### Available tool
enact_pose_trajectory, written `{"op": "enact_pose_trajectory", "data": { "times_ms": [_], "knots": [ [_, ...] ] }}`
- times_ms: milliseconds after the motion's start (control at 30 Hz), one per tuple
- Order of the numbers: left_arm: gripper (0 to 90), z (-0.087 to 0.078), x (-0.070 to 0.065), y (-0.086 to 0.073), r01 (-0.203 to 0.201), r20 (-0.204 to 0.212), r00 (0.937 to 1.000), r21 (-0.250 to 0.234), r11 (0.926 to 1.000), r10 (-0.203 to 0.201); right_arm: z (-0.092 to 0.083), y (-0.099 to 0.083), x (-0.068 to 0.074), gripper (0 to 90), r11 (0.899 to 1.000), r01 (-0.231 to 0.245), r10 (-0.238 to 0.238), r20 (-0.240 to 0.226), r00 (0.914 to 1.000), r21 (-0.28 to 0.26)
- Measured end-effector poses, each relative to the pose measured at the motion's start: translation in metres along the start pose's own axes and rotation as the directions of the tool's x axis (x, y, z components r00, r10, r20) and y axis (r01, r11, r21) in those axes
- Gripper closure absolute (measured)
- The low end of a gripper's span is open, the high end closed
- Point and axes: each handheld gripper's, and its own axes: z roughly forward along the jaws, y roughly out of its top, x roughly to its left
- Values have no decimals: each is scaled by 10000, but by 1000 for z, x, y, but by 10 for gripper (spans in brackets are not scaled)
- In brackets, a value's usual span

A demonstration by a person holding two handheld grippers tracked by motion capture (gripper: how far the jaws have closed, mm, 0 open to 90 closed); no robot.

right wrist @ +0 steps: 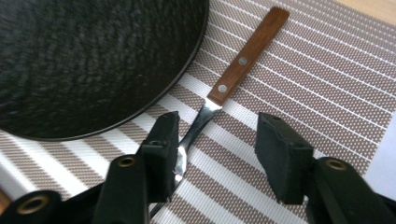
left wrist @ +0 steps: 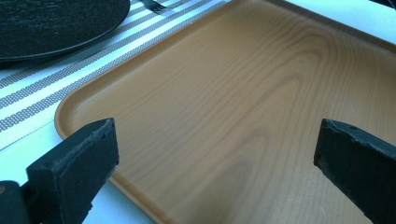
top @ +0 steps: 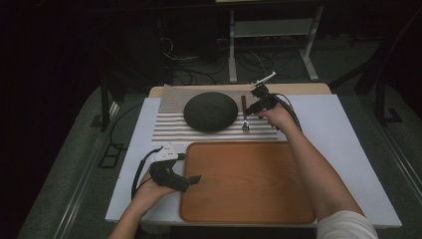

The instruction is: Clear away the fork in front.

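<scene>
I am lowering the half-open right gripper (right wrist: 217, 151) over the fork (right wrist: 212, 100), lying on the striped mat (right wrist: 299, 70) at the plate's (right wrist: 84, 60) three o'clock; I'm centering its neck before pinching. Left gripper (left wrist: 215, 154) is hovering wide over the tray (left wrist: 243, 84).

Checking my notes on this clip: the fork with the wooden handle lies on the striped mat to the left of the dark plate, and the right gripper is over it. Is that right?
Not quite. The fork lies to the right of the dark plate, not to its left, as the high view shows. The rest holds: it lies on the striped mat, and the right gripper is over it, jaws either side of its metal neck.
</scene>
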Motion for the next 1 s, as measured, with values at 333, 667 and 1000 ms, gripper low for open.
{"op": "enact_pose_trajectory", "data": {
  "times_ms": [333, 667, 1000],
  "knots": [
    [0, 0, 0, 0, -68, 10, 10000, 65, 10000, 68, 20, 22, 2, 573, 9967, -390, 372, 257, 9990, 705],
    [0, 1, 0, -1, -105, 13, 9999, 128, 9999, 105, 42, 35, 3, 587, 9854, -811, 733, 570, 9957, 1496],
    [0, 1, 0, -2, -130, -12, 9999, 161, 9998, 130, 51, 37, 4, 653, 9752, -762, 581, 916, 9941, 2080]
  ]
}}
